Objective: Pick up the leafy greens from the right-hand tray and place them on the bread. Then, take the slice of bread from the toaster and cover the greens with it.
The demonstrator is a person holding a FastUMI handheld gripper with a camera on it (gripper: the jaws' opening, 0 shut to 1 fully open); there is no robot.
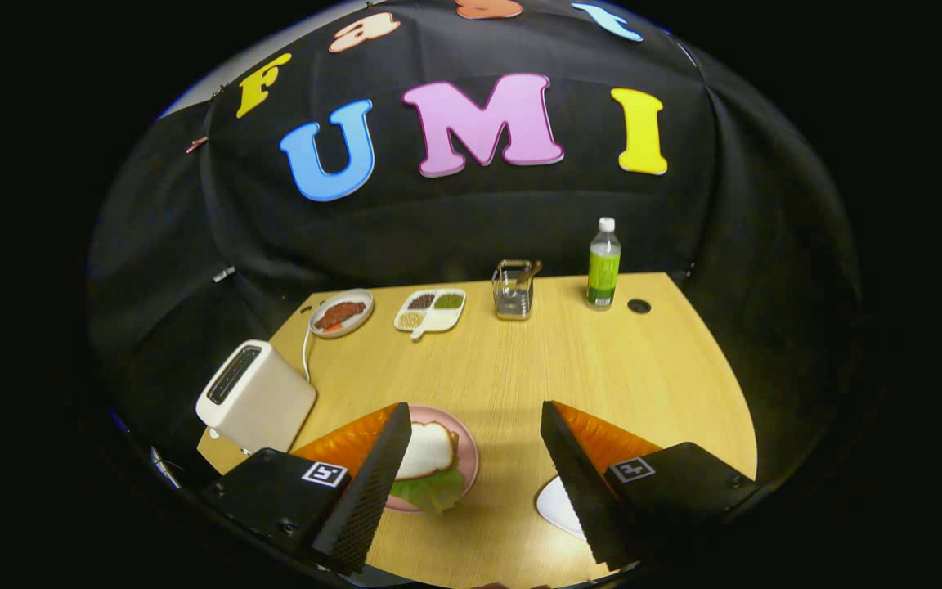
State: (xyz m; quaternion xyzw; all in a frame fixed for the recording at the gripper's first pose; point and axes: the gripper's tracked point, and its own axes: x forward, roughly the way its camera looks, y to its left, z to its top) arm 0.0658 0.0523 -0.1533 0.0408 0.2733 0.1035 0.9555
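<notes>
Now we see our gripper (471,458) with its two fingers spread wide apart, nothing held between them, hanging above the near part of the wooden table (520,368). We take the pink plate (469,458) as our landmark. It lies on the table just inside the left finger (373,491), which covers its left part. On the plate we see a slice of bread (426,450) lying on top of the leafy greens (430,489); the green leaves stick out from under the slice on the side nearest us. We cannot tell whether another slice lies beneath the greens.

Left of the plate, and a little farther from us, stands the white toaster (254,397), its slot facing up; the slot looks dark and we cannot tell what is in it. A white cord (305,356) runs from behind it.

Right of the plate, partly under the right finger (581,491), shows the edge of a white tray (557,505).

Well beyond the plate, along the far side of the table, we see a small round dish (341,313) with reddish food, then a white divided dish (430,311) with four little heaps, a wire holder (513,290) with a utensil in it, and a clear bottle (603,266) with a green label and white cap. Just right of the bottle there is a dark round hole (639,306) in the tabletop.
</notes>
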